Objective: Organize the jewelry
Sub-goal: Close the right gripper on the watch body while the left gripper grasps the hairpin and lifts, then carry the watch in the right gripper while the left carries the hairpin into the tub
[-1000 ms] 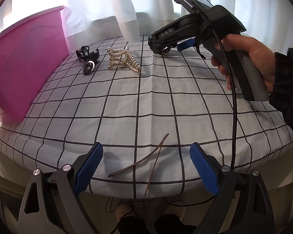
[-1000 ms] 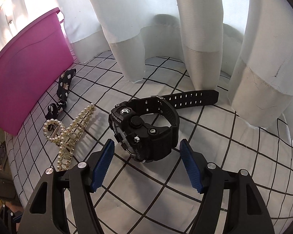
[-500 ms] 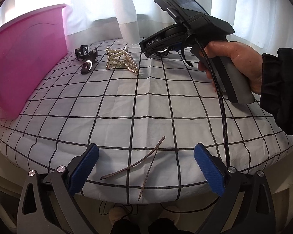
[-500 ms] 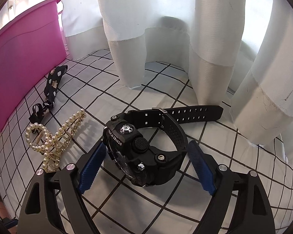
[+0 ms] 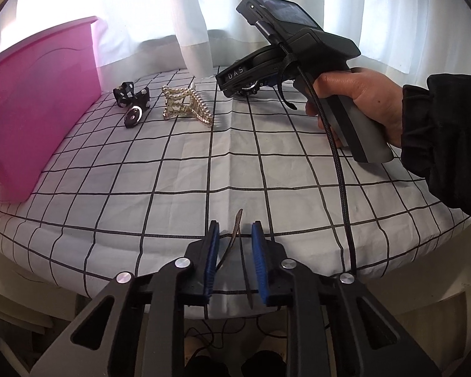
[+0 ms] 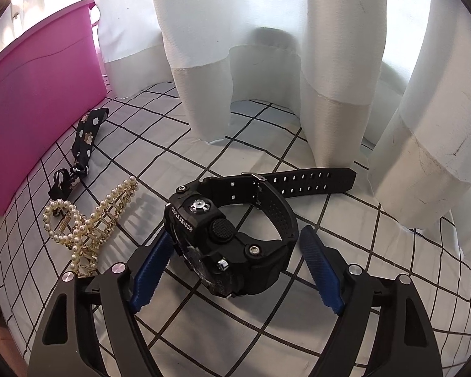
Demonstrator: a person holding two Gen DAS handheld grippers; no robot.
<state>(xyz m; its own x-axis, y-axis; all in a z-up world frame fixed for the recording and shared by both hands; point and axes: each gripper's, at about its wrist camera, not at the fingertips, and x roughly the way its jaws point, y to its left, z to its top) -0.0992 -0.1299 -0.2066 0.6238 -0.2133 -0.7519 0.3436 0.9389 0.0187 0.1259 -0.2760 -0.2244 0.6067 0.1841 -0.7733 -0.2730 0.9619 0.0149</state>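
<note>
Two thin, curved brown metal hairpin prongs [image 5: 238, 245] are lying at the near edge of your checked-cloth table [image 5: 235, 169], and your left claw [image 5: 235, 260] has just been closing, now pinching them. Your right claw [image 6: 237, 268] is standing spread, narrowing slightly, around the chunky black rubber wristwatch [image 6: 232, 235], pads apart from it. Beside it are lying a pearl-studded gold hair clip [image 6: 91, 223] and a pink plastic bin [image 6: 31, 100].

Matt black rubbery watch [image 6: 235, 235], glossy pearl-beaded metal hair claw [image 6: 91, 229], smooth pink plastic bin [image 6: 37, 94], checked cloth bench cover [image 5: 204, 157], ribbed blue tool pads [image 6: 322, 278]
</note>
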